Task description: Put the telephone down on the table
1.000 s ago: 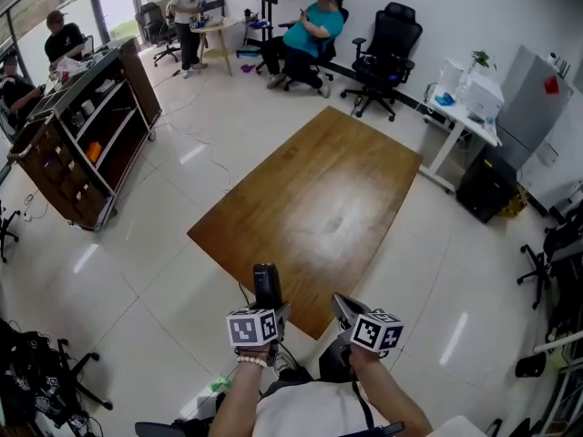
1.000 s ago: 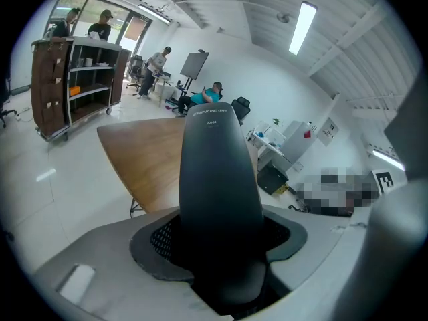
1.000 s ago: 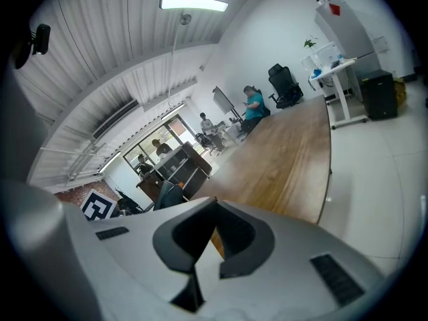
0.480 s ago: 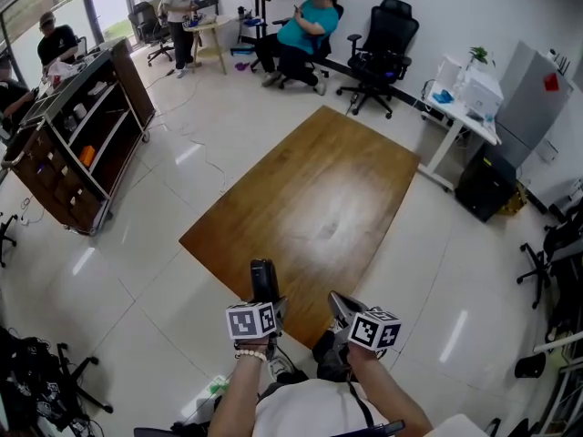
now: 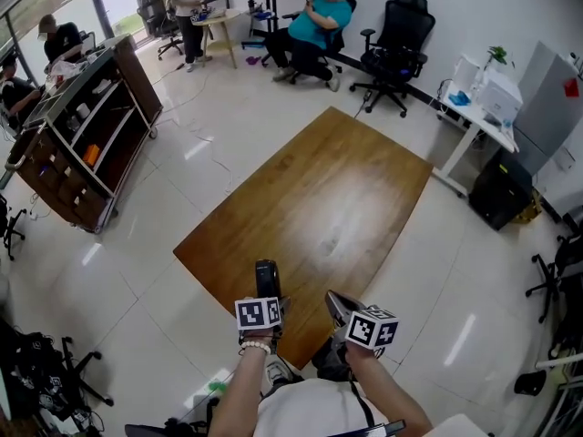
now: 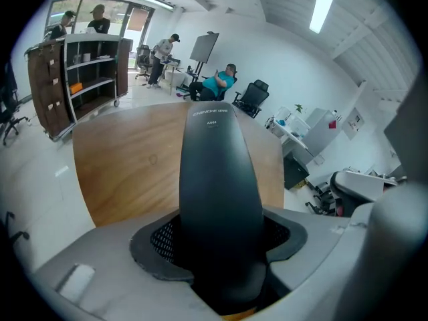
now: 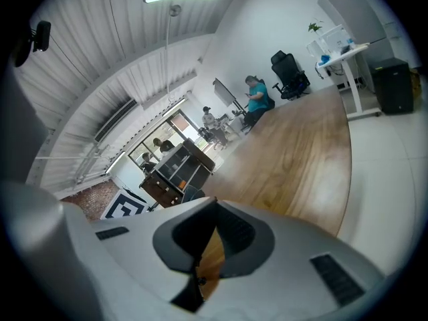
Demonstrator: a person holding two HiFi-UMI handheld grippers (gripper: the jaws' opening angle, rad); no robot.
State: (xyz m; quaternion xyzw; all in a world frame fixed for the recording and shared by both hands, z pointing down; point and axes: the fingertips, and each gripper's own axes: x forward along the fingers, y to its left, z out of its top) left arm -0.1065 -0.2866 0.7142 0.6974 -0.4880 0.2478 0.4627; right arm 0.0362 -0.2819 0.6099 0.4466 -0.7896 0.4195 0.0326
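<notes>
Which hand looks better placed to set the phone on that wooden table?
Left. The left hand-held gripper clamps the telephone at the table's near edge; the right hand-held gripper is shut with nothing between its jaws.

telephone point(image 6: 212, 179) printed "A061", brand line unclear

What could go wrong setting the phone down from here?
1. The telephone hangs over the table close to its near edge. Set down there, it could overhang and slip to the floor.
2. The left gripper grips it by one end only, most of its length sticking out, so it may pivot in the jaws when the far end touches the wood.
</notes>
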